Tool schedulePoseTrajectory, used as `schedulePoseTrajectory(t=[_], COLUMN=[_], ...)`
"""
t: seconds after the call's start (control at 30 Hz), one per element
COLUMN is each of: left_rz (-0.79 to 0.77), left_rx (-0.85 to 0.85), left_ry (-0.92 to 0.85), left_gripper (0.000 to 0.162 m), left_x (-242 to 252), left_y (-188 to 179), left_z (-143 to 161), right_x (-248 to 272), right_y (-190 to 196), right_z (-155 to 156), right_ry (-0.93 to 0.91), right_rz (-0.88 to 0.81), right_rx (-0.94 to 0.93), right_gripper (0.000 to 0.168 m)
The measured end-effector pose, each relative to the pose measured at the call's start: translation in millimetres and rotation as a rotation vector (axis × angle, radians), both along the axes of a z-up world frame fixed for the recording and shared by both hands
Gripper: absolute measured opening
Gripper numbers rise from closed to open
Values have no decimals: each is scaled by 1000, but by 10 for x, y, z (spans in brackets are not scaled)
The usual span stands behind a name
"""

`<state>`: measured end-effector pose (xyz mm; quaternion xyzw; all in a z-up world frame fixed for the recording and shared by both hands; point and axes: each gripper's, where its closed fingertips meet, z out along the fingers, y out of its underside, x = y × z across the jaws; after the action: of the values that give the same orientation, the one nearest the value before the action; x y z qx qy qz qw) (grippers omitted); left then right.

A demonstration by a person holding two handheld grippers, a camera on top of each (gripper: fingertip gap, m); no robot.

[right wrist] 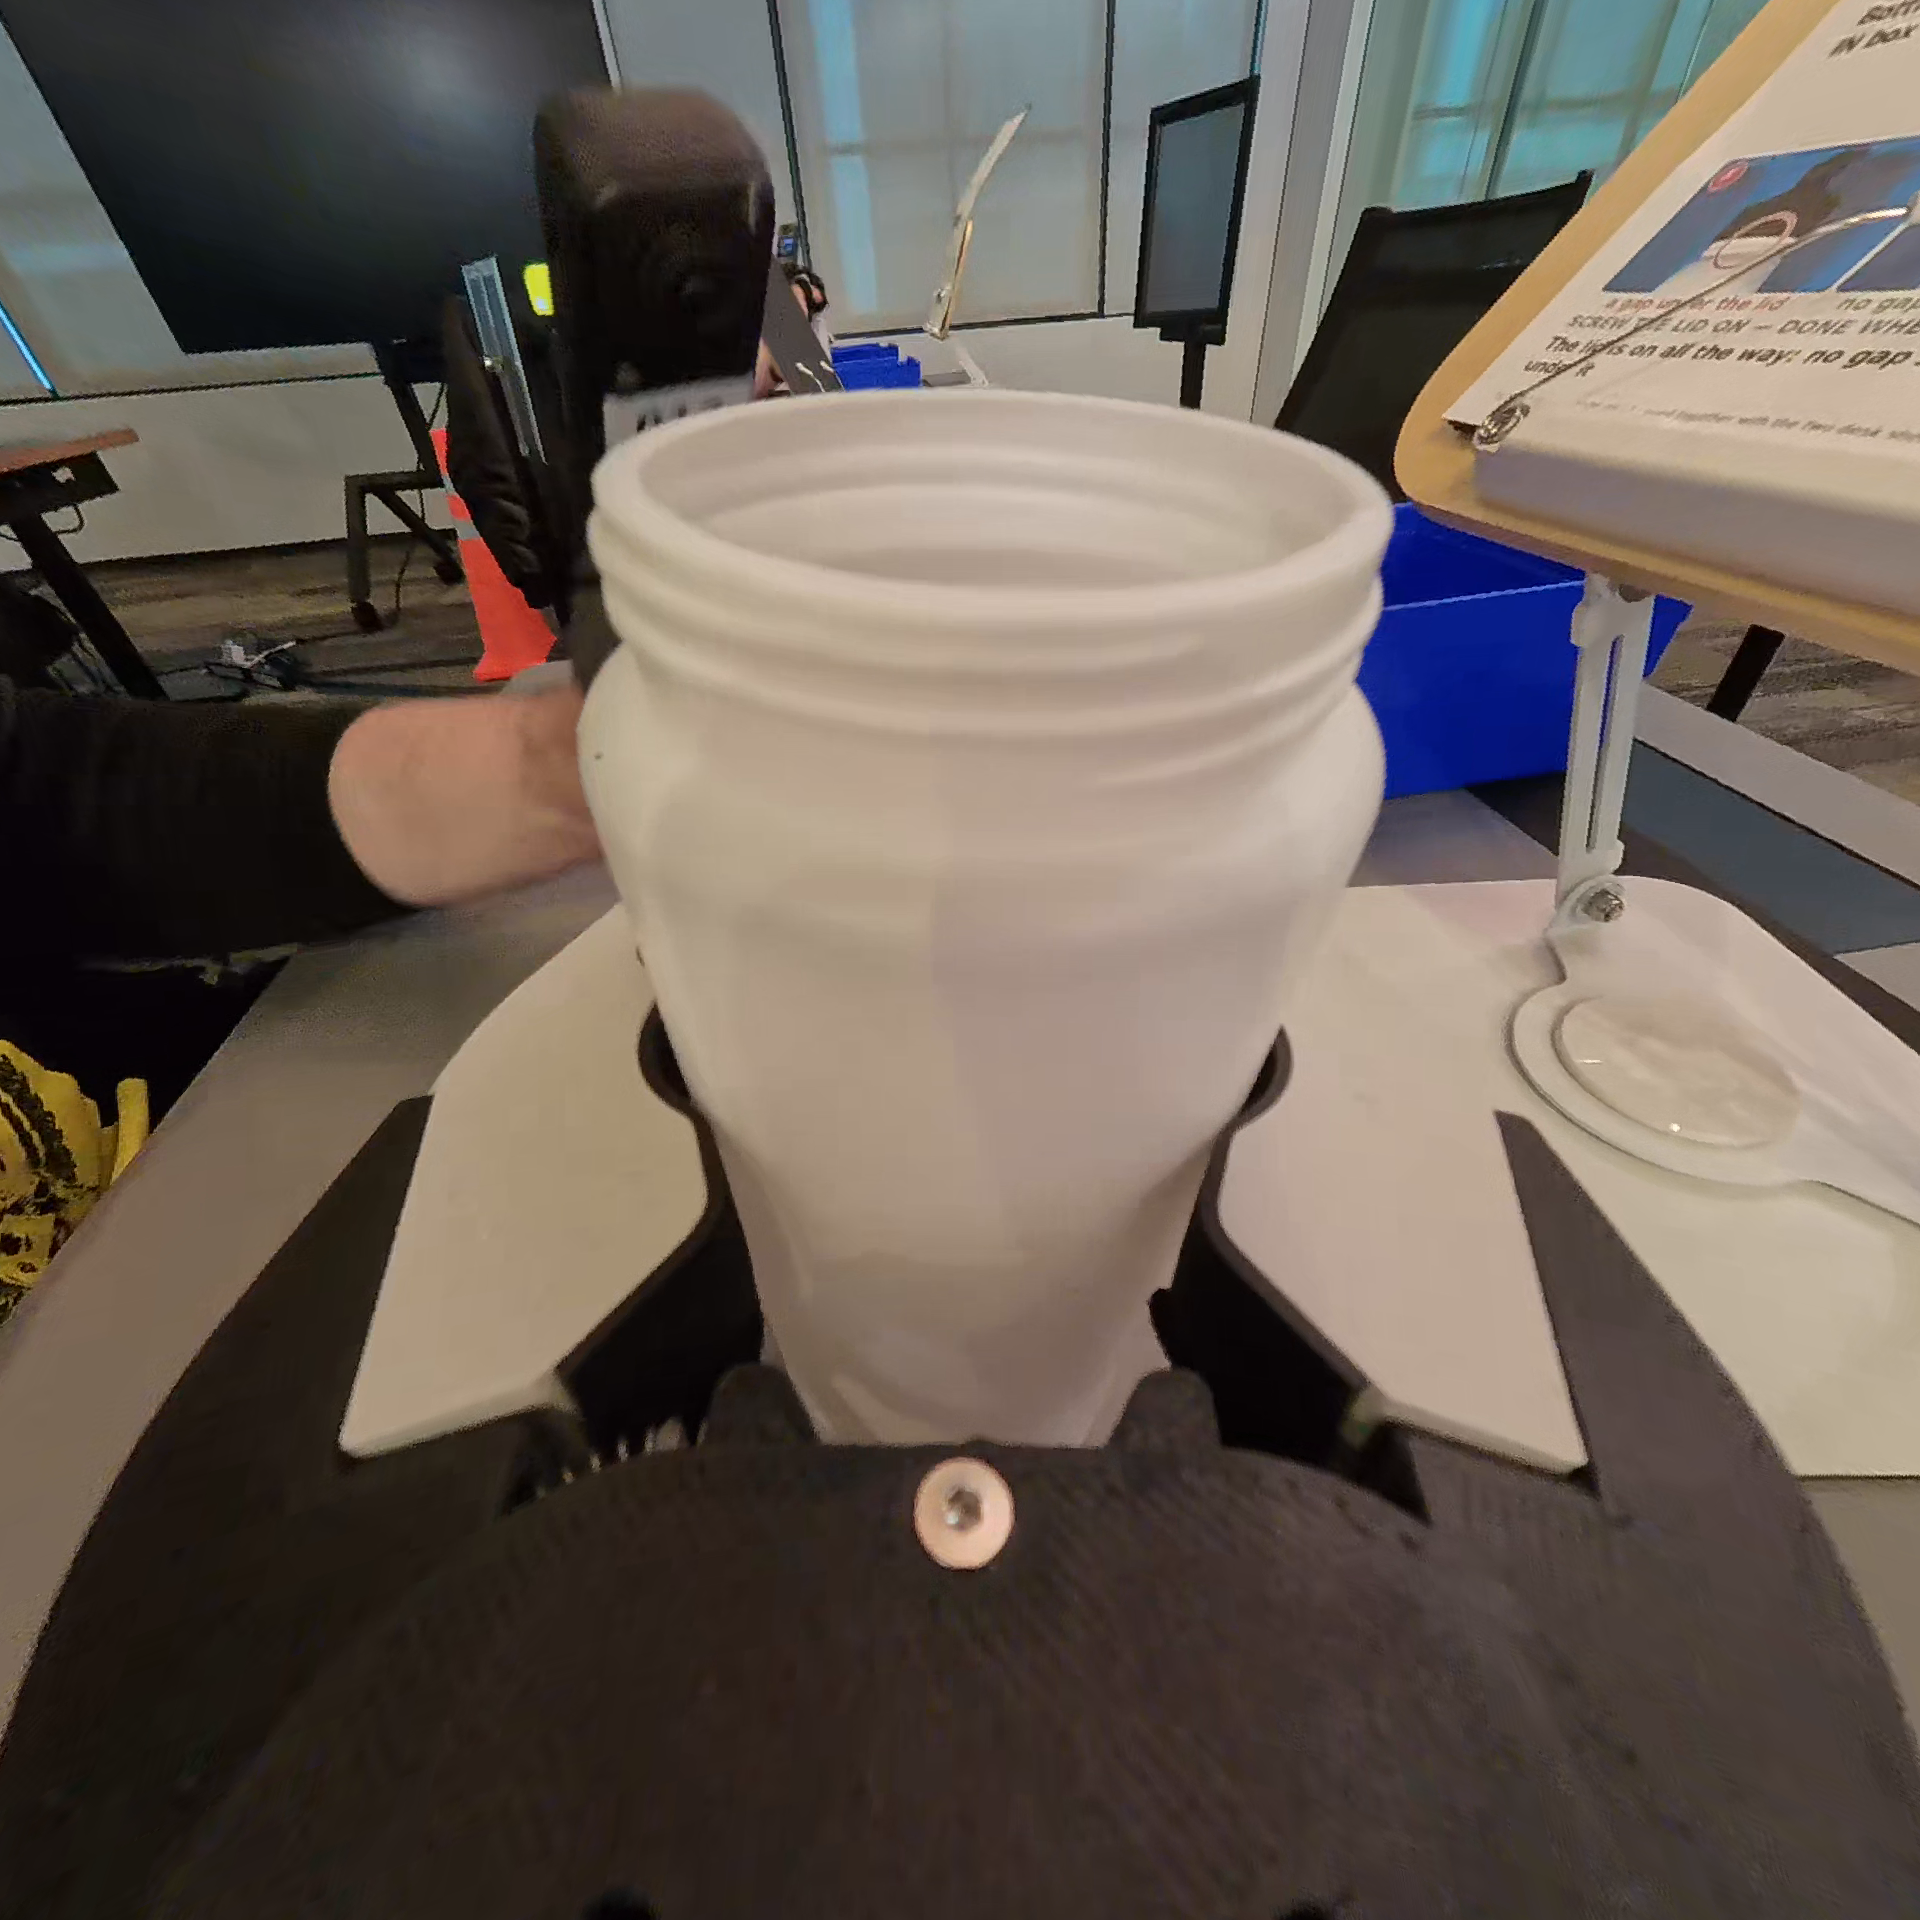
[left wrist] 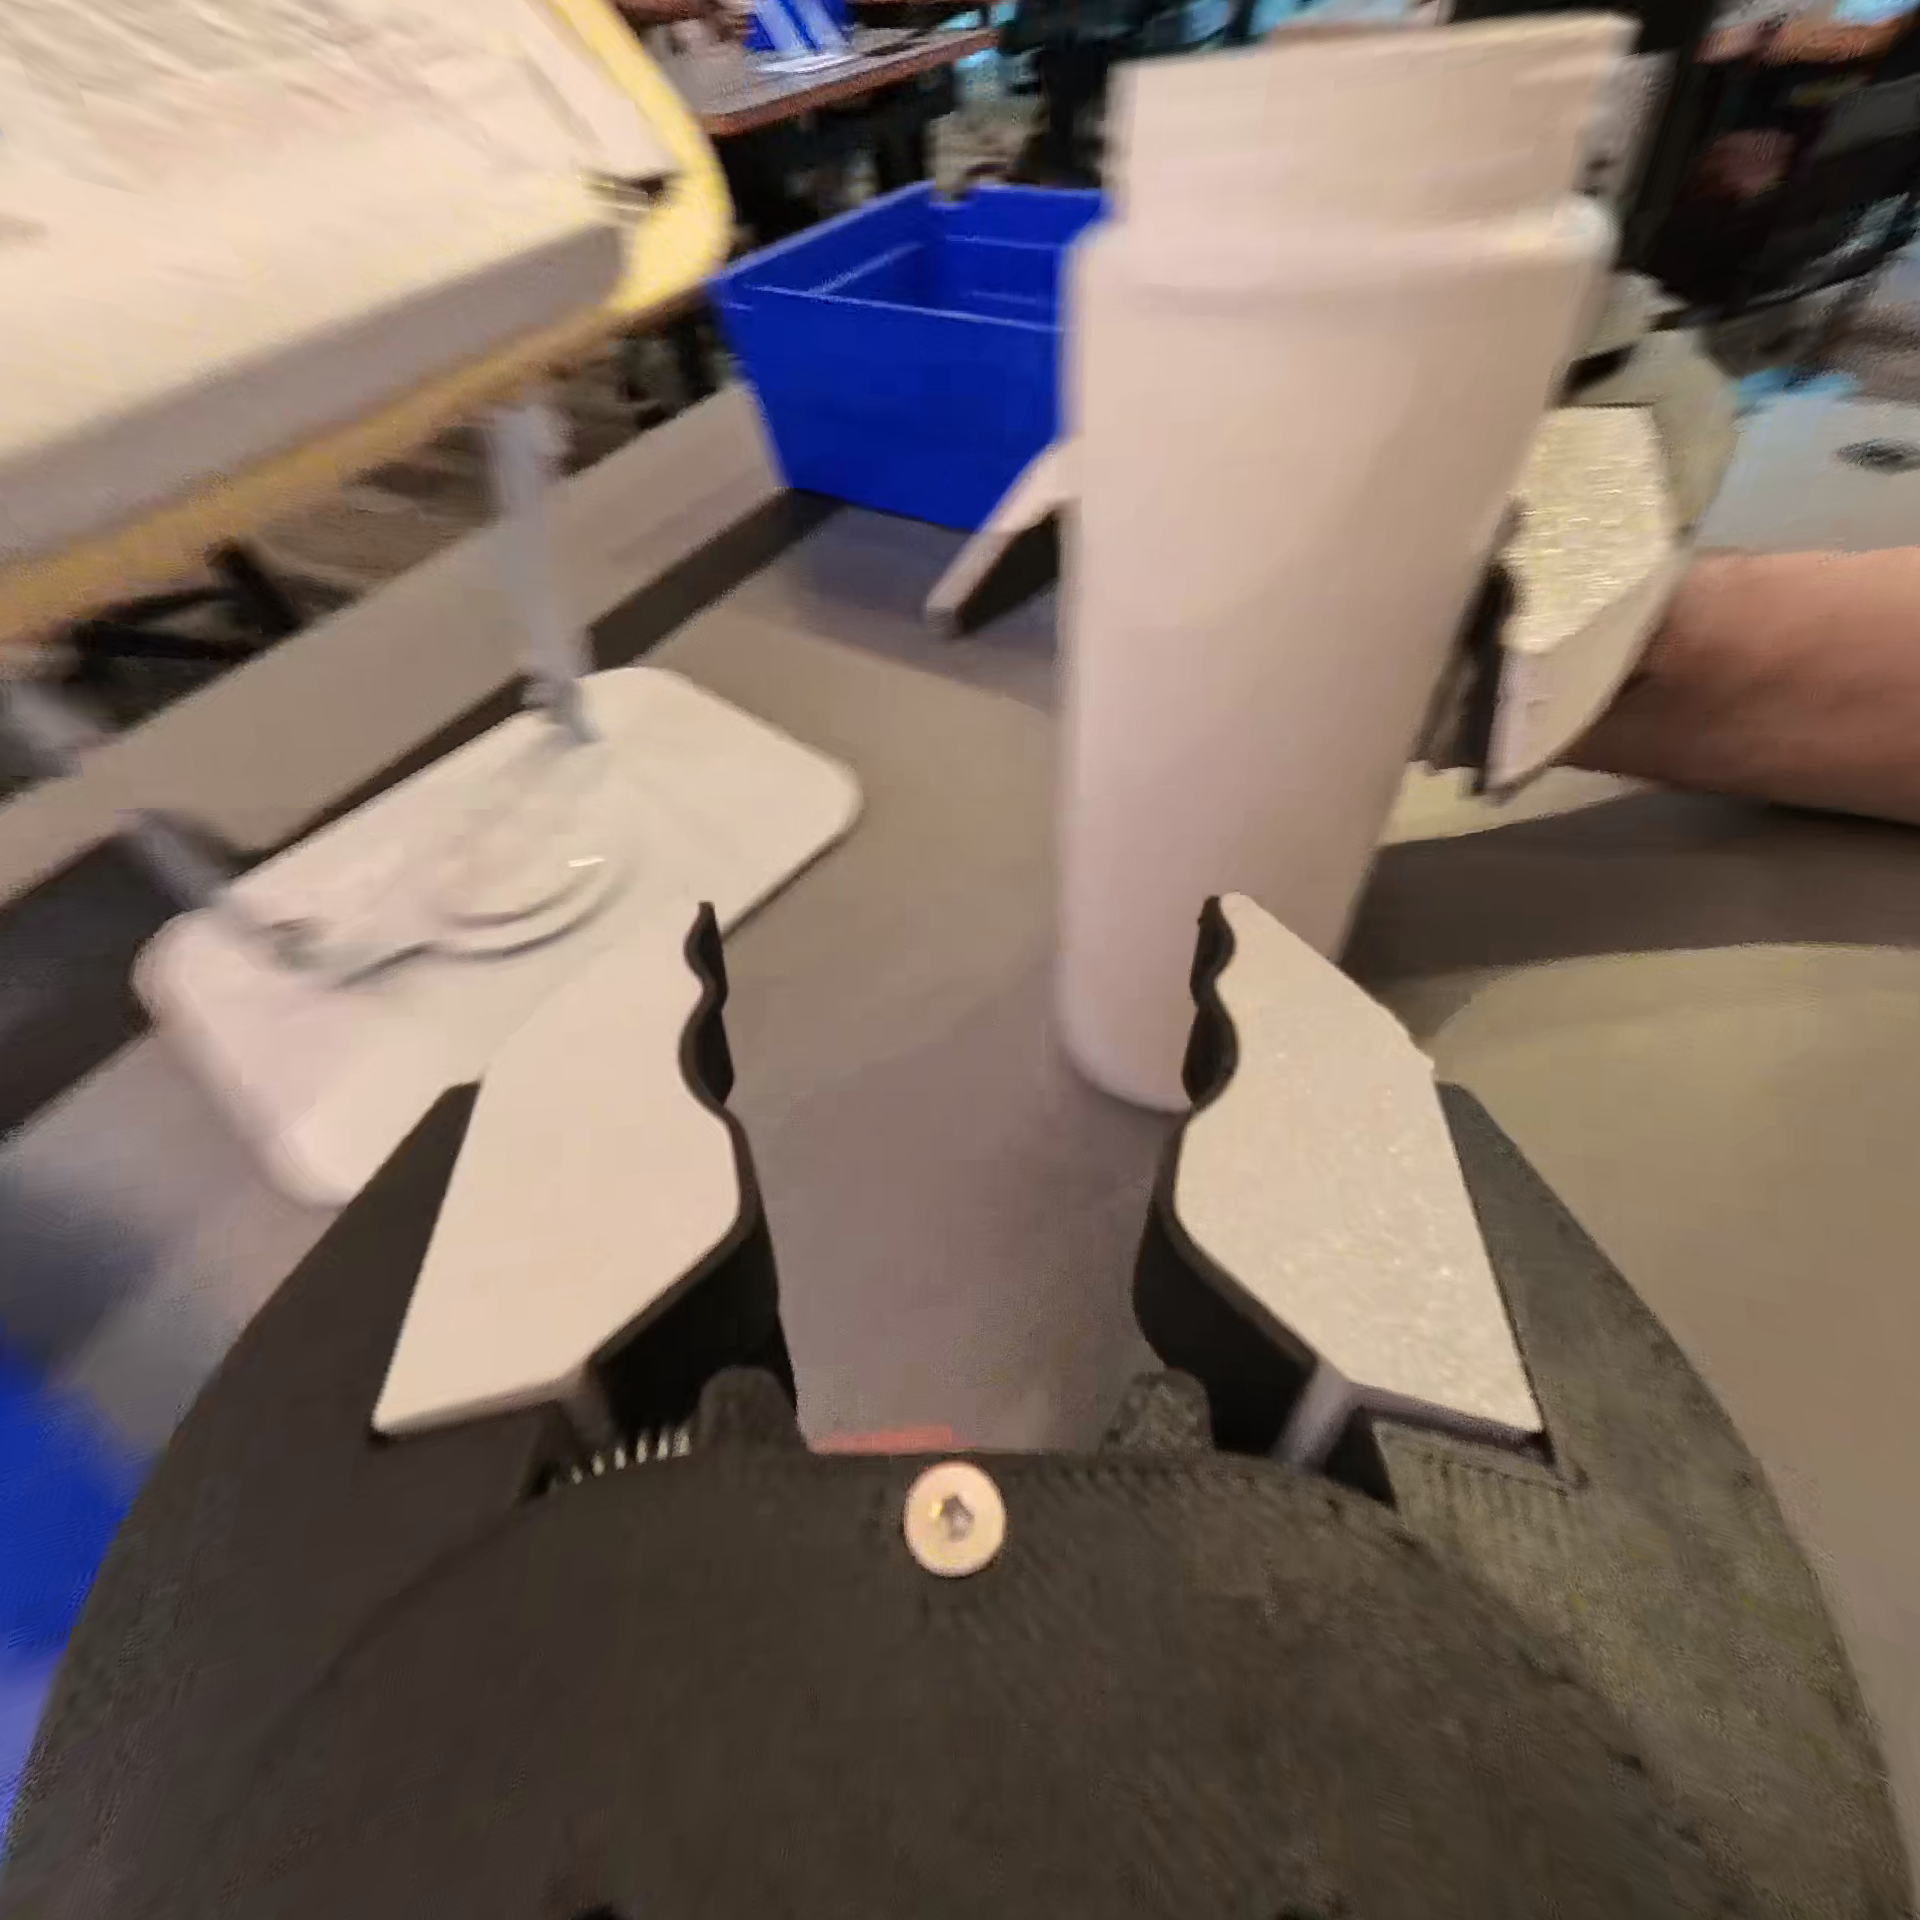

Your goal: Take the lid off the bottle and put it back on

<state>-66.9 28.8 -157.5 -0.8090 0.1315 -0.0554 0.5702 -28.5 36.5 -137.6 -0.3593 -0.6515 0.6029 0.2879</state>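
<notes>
We clenched the right gripper point(right wrist: 961, 1049) around the lidless white bottle point(right wrist: 977, 862), bracing it upright on the table point(left wrist: 914, 1195) for recapping, while our released, empty left gripper point(left wrist: 956, 997) waited just beside it.

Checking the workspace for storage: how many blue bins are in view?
1: a blue bin behind the bottle, under the tilted board. More may be hidden.

An office-style lab: a large dark wall screen point(right wrist: 312, 156), a standing monitor point(right wrist: 1195, 208), wheeled desks point(right wrist: 62, 468), blue bins point(right wrist: 1475, 665), an orange cone point(right wrist: 499, 582) and glass partitions point(right wrist: 935, 135).
</notes>
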Motion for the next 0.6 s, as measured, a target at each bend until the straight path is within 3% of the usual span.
schedulePoseTrajectory(t=[0.17,0.27,0.4,0.6], left_rz=[285,361,327,212], left_rx=[-97,-274,-557,-921], left_ry=[323,552,662,733], left_gripper=[83,82,90,97], left_x=[-1320,-2065,-2766,-3370], left_y=[-456,-655,-753,-829], left_z=[436,469,169,-439], right_x=[2,-8,4,8], right_y=[-67,-113,-120,-90], right_z=[-81,-168,-197,-186], right_ry=[8,-3,-7,1], right_rz=[13,26,43,42], right_rx=[52,81,79,55], right_gripper=[103,104,99,99])
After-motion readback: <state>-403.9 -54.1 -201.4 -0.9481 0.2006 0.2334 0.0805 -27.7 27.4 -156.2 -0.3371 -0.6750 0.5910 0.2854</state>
